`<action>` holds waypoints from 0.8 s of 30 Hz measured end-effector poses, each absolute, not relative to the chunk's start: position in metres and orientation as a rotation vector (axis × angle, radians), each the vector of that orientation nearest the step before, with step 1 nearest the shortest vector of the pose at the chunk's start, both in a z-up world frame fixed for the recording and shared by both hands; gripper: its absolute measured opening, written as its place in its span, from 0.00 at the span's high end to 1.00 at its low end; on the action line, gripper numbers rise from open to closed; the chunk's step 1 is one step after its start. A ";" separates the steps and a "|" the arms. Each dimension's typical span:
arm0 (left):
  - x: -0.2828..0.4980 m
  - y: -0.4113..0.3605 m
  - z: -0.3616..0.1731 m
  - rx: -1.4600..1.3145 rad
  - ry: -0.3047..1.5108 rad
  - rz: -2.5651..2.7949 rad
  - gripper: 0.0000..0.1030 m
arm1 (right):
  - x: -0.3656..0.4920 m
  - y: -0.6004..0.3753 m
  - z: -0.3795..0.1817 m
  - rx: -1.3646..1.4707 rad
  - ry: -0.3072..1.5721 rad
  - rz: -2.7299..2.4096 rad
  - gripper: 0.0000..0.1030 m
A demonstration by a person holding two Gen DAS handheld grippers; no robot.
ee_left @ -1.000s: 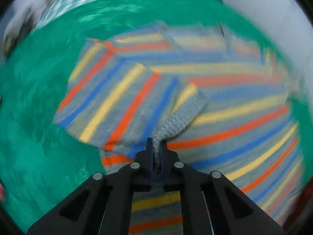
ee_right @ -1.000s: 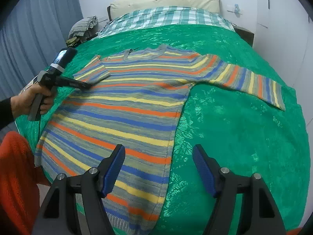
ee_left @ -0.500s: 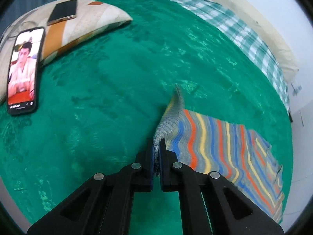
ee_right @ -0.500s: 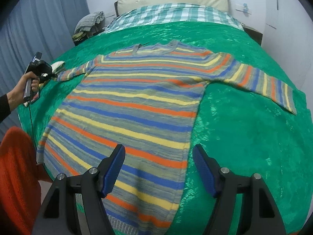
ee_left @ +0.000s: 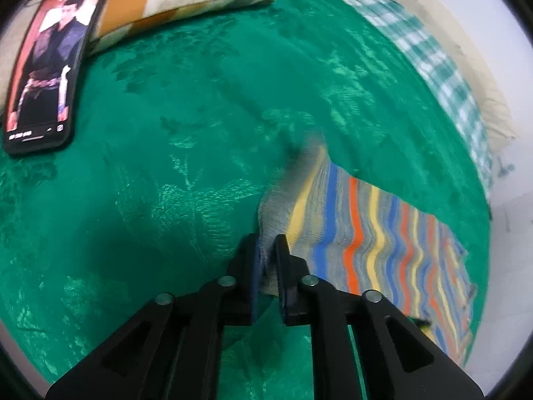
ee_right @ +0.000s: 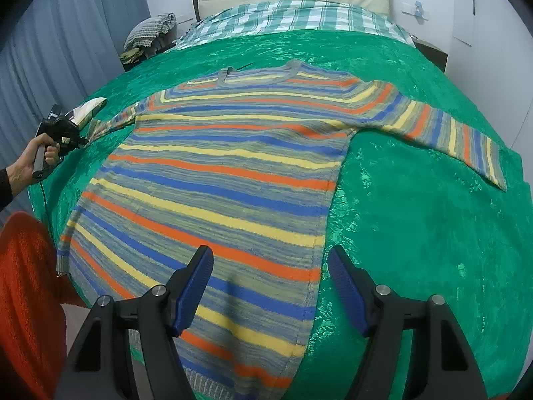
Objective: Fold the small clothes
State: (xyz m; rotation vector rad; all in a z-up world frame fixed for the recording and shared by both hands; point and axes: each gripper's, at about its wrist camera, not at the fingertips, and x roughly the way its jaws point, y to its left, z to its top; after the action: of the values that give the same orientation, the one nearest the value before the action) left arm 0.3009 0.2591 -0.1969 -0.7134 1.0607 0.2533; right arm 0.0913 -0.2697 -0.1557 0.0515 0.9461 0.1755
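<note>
Now my left gripper (ee_left: 266,260) is opening, the sweater's (ee_right: 233,180) cuff (ee_left: 271,213) between its jaws; that sleeve runs off to its right; my right gripper (ee_right: 269,286) hangs open and empty over the hem on the bed (ee_right: 416,233).

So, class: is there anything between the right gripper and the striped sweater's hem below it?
Nothing visible. The right gripper hangs open over the striped sweater, whose hem lies bare on the green bedspread. The left gripper, jaws opening, is far off at the sleeve cuff.

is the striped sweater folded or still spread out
Spread: the striped knit sweater lies flat on the green bedspread, both sleeves stretched outward.
</note>
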 end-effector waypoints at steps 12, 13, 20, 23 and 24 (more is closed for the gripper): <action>0.326 0.248 -0.198 -0.626 1.085 0.194 1.00 | 0.095 -0.263 -0.161 0.018 0.963 0.156 0.31; 0.325 0.244 -0.195 -0.550 1.088 0.242 1.00 | 0.095 -0.262 -0.162 0.010 0.964 0.152 0.31; 0.312 0.260 -0.194 -0.520 1.088 0.377 0.99 | 0.095 -0.262 -0.159 -0.008 0.951 0.134 0.31; 0.301 0.250 -0.180 -0.449 1.088 0.392 0.88 | 0.092 -0.267 -0.153 0.006 0.933 0.125 0.31; 0.291 0.247 -0.174 -0.428 1.087 0.393 0.67 | 0.090 -0.270 -0.151 0.015 0.922 0.118 0.31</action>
State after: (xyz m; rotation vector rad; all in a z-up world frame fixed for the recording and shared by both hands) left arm 0.2908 0.2465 -0.1739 -0.4276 1.0866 0.3926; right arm 0.0903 -0.2701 -0.1507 0.0147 0.9223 0.1181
